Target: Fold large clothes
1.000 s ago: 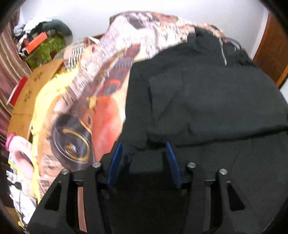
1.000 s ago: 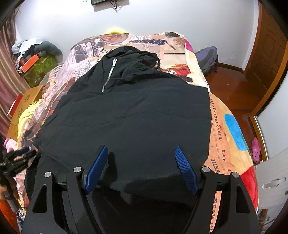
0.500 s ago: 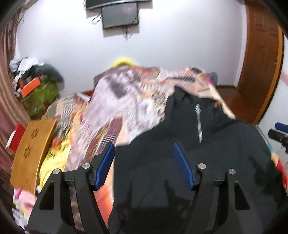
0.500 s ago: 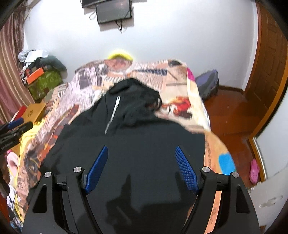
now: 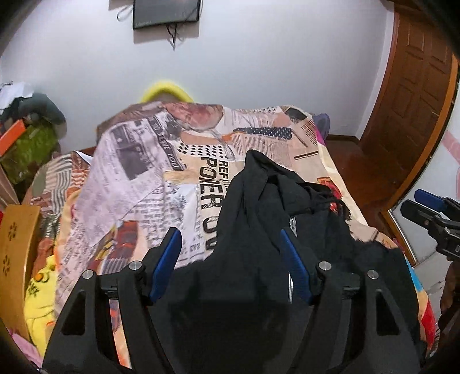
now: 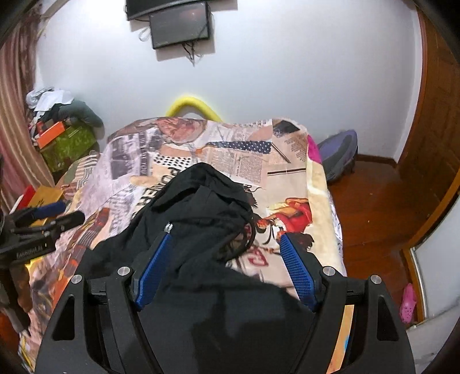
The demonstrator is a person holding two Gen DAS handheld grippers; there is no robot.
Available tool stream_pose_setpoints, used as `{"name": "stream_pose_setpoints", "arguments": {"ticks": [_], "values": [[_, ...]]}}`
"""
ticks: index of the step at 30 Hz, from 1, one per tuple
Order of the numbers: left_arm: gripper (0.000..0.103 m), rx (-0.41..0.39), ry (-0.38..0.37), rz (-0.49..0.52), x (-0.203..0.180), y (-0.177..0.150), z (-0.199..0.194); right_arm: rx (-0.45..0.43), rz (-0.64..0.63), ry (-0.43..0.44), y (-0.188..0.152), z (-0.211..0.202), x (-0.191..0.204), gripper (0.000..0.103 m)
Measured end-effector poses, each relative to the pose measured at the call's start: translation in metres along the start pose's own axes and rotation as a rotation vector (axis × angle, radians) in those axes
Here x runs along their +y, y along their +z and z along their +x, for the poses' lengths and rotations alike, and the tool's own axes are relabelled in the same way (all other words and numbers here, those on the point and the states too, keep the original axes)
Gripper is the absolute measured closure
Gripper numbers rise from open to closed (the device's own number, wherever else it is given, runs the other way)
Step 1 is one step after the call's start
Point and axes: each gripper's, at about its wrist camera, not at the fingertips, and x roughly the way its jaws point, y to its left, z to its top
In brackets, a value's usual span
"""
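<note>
A black zip hoodie (image 5: 258, 201) lies on the bed, hood toward the far wall, its body spreading toward me. In the left wrist view my left gripper (image 5: 229, 233) hovers above the hoodie's left part, jaws open, nothing between the blue pads. Over the hoodie's right side and drawstring my right gripper (image 6: 226, 234) is also open and holds nothing. The hoodie (image 6: 201, 201) looks bunched at the hood. Each gripper shows in the other's view: the right gripper (image 5: 431, 207) at the right edge, the left gripper (image 6: 49, 213) at the left edge.
The bed cover (image 5: 138, 178) has a newspaper print. A screen (image 6: 181, 24) hangs on the far wall. A wooden door (image 5: 417, 100) and bare wood floor (image 6: 373, 207) lie to the right, with a backpack (image 6: 339, 155) and a pink shoe (image 6: 408, 299). Boxes and clothes (image 6: 66, 138) pile up at the left.
Both grippers have lifted and drawn back from the hoodie, so the far wall now shows. The left gripper's jaws have widened and it has shifted from the hoodie's left edge to over it.
</note>
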Motion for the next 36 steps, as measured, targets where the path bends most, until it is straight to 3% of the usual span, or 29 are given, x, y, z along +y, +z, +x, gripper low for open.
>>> {"name": "stream_pose_setpoints", "arguments": {"ticks": [9,13,15,19,21,22,25,28,36], "values": [[0.034,0.112,-0.036,-0.032,0.000,0.020,0.086,0.169,0.097,0.009,0.016,0.095,-0.031,0.029],[0.036,0.152,-0.052,-0.067,0.004,0.023,0.121,0.255,0.194,0.075,0.013,0.133,-0.045,0.029],[0.040,0.161,-0.063,-0.083,0.004,0.023,0.133,0.298,0.261,0.082,0.008,0.151,-0.054,0.033],[0.061,0.193,-0.114,-0.114,0.005,0.019,0.155,0.370,0.330,0.118,0.001,0.178,-0.057,0.049],[0.068,0.166,-0.102,-0.082,-0.001,0.017,0.155,0.384,0.352,0.154,-0.001,0.184,-0.056,0.064],[0.075,0.156,-0.097,-0.066,-0.004,0.016,0.154,0.386,0.361,0.179,-0.002,0.185,-0.055,0.072],[0.086,0.129,-0.044,0.005,-0.016,0.013,0.144,0.359,0.315,0.152,0.002,0.176,-0.046,0.080],[0.088,0.113,-0.014,0.048,-0.022,0.013,0.131,0.318,0.263,0.141,0.007,0.162,-0.038,0.086],[0.091,0.086,-0.084,0.019,-0.012,0.015,0.065,0.193,0.187,0.158,0.022,0.092,-0.018,0.089]]}}
